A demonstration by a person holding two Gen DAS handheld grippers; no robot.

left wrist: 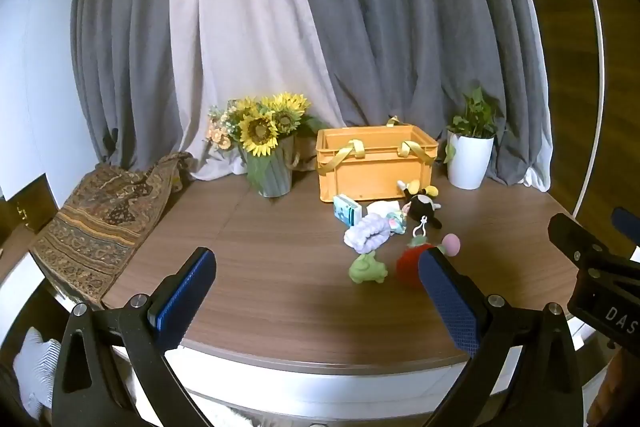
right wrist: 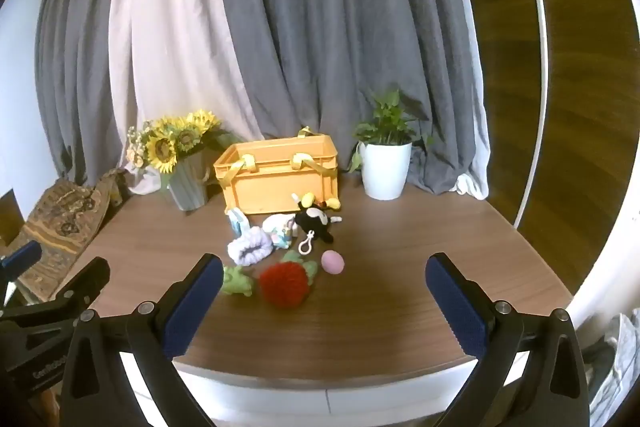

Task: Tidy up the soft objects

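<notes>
1. The left tongs [left wrist: 316, 291] stand wide with nothing between their blue pads, held over the near edge of the counter [left wrist: 260, 267].
2. The right tongs [right wrist: 324, 291] are just as wide and empty, side by side with the left tongs and over the same near edge.
3. The soft objects lie in a loose cluster on the counter, ahead of both tongs: to the right of the left tongs' midline, and left of centre for the right tongs.
4. Nearest the tongs are a red fuzzy ball [right wrist: 283, 285] and a green plush [right wrist: 237, 279], the plush just beside the right tongs' left pad in the right wrist view.
5. A pink ball [right wrist: 333, 262] sits just beyond the red one, to its right.
6. Farther out lie a lilac scrunchie [right wrist: 250, 247], a small pastel plush [right wrist: 282, 229] and a black-and-white plush with a keyring clip [right wrist: 316, 221].
7. Beyond the cluster stands an orange crate [right wrist: 280, 179] with yellow handles, open at the top.
8. A vase of sunflowers [right wrist: 176, 151] stands left of the crate, and a white potted plant [right wrist: 384, 167] right of it.
</notes>
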